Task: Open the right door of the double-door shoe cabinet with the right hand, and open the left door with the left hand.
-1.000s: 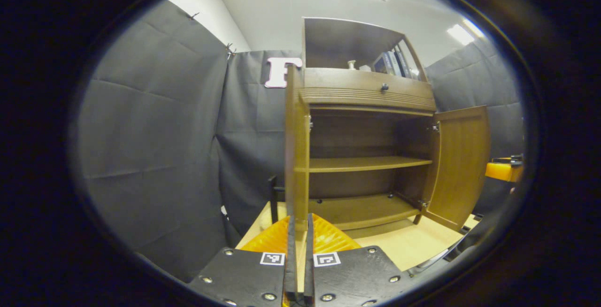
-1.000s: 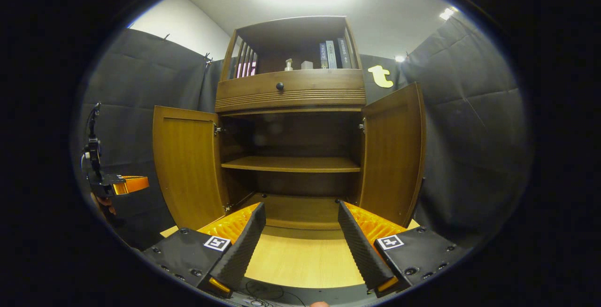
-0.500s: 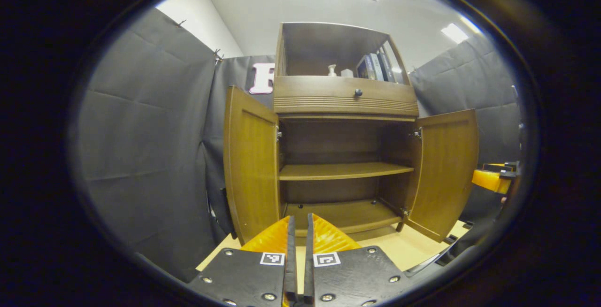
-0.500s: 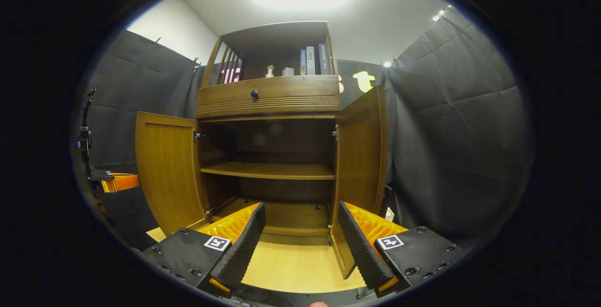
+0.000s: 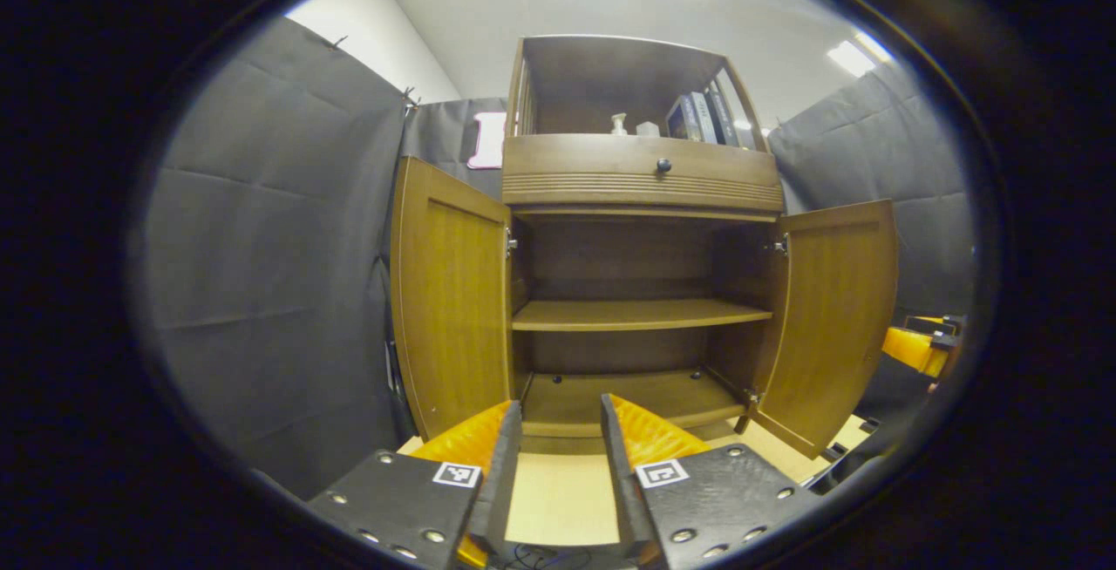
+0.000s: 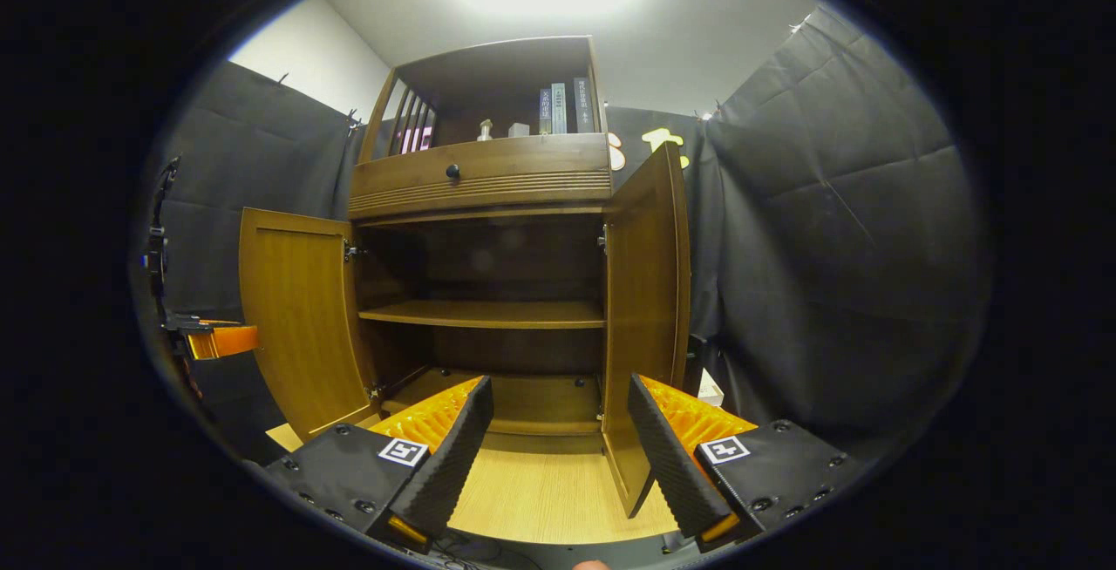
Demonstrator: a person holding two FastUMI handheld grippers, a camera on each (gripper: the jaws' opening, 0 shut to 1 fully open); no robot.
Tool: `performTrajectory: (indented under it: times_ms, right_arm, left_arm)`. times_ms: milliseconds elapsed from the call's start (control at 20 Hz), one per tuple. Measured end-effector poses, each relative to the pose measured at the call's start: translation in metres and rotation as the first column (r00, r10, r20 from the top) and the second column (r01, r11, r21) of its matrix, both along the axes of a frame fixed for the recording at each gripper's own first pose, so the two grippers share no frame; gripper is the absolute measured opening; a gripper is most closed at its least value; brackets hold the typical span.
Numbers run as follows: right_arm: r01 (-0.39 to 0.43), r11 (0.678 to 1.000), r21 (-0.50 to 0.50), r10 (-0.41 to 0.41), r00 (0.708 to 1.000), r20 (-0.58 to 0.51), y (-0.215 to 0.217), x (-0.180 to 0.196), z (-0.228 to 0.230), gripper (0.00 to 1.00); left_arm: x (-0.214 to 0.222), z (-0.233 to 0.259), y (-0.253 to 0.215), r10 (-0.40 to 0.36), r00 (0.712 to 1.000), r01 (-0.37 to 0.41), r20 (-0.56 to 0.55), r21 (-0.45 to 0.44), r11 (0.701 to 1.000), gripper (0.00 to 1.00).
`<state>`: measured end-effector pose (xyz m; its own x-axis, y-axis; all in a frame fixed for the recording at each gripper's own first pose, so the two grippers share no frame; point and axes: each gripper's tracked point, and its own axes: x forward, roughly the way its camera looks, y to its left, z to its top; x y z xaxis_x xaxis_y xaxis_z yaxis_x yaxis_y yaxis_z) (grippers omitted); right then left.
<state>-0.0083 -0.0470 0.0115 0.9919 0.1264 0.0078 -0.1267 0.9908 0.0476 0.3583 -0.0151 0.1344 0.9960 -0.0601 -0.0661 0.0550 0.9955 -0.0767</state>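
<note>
Ribbed orange fingers [image 5: 641,435] gape before wooden cabinet [image 5: 641,186], doors open.

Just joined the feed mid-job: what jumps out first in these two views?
The wooden shoe cabinet stands dead ahead with both doors swung wide: the left door and the right door, baring an empty shelf inside. Up top sit a few books above a drawer knob. Both hand-held grippers, left and right, hang open in front, holding nothing.
</note>
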Motion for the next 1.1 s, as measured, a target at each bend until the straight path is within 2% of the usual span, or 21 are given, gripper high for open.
performTrajectory:
  times_ms: [150,200,550,900,950,1000,1100]
  right_arm:
    - [0.007,1.0,0.006,-0.007,1.0,0.011,-0.002,0.0,0.002,0.93]
    - [0.009,1.0,0.007,-0.009,1.0,0.015,-0.003,0.0,0.003,0.97]
    - [0.024,1.0,0.009,-0.024,1.0,0.017,-0.004,0.0,0.005,0.97]
    - [0.024,1.0,0.008,-0.024,1.0,0.011,0.0,0.001,0.004,0.98]
    - [0.024,1.0,0.008,-0.024,1.0,0.01,0.0,0.001,0.003,0.93]
    - [0.024,1.0,0.009,-0.024,1.0,0.01,0.001,0.001,0.004,0.97]
    - [0.026,1.0,0.009,-0.026,1.0,0.012,0.001,0.002,0.005,0.97]
  left_arm:
    - [0.002,0.006,0.004,0.015,1.0,-0.015,0.028,0.013,1.0,0.89]
    - [0.003,0.007,0.006,0.024,0.999,-0.025,0.036,0.018,1.0,0.91]
    - [0.003,0.014,0.017,0.068,0.994,-0.07,0.081,0.02,0.997,0.91]
    - [0.004,0.02,0.023,0.081,0.99,-0.086,0.116,0.039,0.996,0.91]
    - [0.004,0.019,0.023,0.081,0.99,-0.086,0.118,0.038,0.996,0.91]
    - [0.003,0.019,0.023,0.082,0.99,-0.087,0.119,0.037,0.996,0.91]
    - [0.003,0.02,0.024,0.087,0.989,-0.092,0.123,0.036,0.995,0.91]
